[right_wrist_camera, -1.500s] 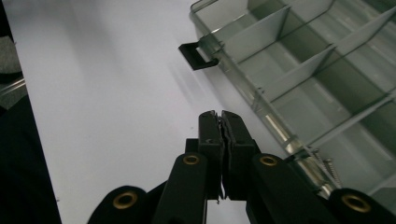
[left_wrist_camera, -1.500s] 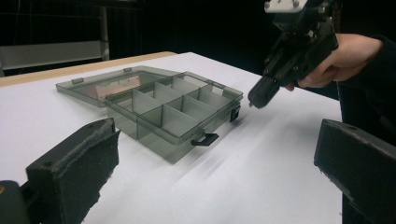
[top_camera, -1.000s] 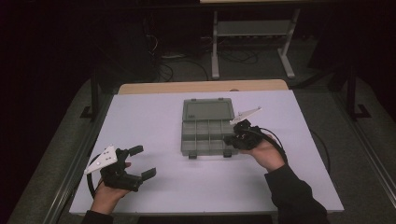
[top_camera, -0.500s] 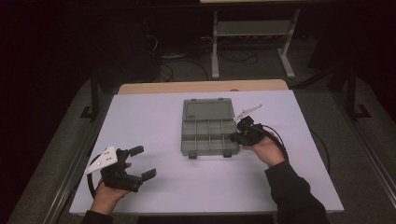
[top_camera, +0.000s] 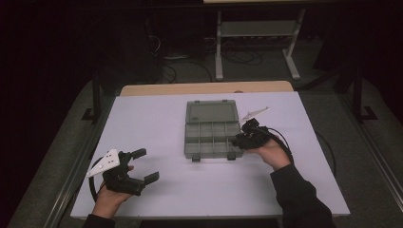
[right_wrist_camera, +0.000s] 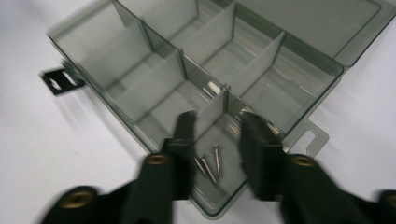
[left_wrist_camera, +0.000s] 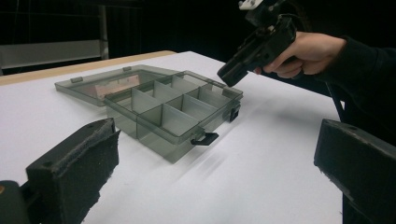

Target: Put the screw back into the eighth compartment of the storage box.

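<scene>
A smoky clear compartment box lies open mid-table with its lid folded back flat. My right gripper hovers over the box's near right corner. In the right gripper view its jaws stand apart and have just been opening, with nothing pressed between them. Below them, three small metal screws lie loose in the corner compartment of the box. My left gripper rests at the table's front left, open and empty. Its wide jaws face the box and the right gripper.
The white tabletop stretches around the box. Black latches stick out from the box's front wall. A cable trails from the right gripper. Beyond the table stands a metal frame on a dark floor.
</scene>
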A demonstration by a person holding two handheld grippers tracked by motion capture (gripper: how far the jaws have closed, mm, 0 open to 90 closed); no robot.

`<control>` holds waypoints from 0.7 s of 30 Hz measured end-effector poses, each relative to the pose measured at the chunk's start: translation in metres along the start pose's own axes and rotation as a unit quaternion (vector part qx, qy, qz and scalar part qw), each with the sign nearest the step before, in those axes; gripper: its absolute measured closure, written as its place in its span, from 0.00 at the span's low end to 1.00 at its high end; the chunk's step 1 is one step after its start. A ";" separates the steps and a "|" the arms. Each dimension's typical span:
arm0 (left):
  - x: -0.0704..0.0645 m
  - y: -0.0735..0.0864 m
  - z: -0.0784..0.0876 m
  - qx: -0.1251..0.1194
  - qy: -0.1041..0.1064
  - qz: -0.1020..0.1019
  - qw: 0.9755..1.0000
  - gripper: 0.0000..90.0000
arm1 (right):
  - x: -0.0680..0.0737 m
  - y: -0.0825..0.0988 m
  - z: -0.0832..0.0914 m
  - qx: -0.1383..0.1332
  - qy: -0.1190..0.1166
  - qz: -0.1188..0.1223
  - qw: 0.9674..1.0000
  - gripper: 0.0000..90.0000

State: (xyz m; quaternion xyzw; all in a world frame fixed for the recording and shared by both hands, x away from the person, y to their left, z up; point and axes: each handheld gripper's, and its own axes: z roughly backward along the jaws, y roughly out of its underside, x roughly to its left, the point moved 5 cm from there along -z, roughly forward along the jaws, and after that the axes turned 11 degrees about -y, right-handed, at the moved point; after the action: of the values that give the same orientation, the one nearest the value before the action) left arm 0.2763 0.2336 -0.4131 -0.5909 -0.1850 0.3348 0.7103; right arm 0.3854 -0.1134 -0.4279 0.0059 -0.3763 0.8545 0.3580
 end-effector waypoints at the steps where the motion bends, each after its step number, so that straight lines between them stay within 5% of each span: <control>1: 0.000 0.000 0.000 0.000 0.000 0.000 1.000 0.00 | 0.000 0.000 0.001 -0.004 -0.003 -0.004 1.000 0.61; 10: -0.001 0.000 0.000 0.002 0.001 0.000 1.000 0.00 | 0.003 -0.005 0.014 -0.065 -0.011 0.002 0.998 0.08; 21: -0.001 0.001 0.000 0.002 0.002 -0.002 1.000 0.00 | 0.015 0.007 0.037 -0.136 -0.011 0.042 0.990 0.01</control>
State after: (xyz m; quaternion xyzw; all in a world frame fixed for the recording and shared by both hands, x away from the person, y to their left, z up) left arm 0.2750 0.2331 -0.4133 -0.5897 -0.1838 0.3321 0.7129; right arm 0.3608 -0.1316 -0.4015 -0.0491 -0.4933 0.8092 0.3155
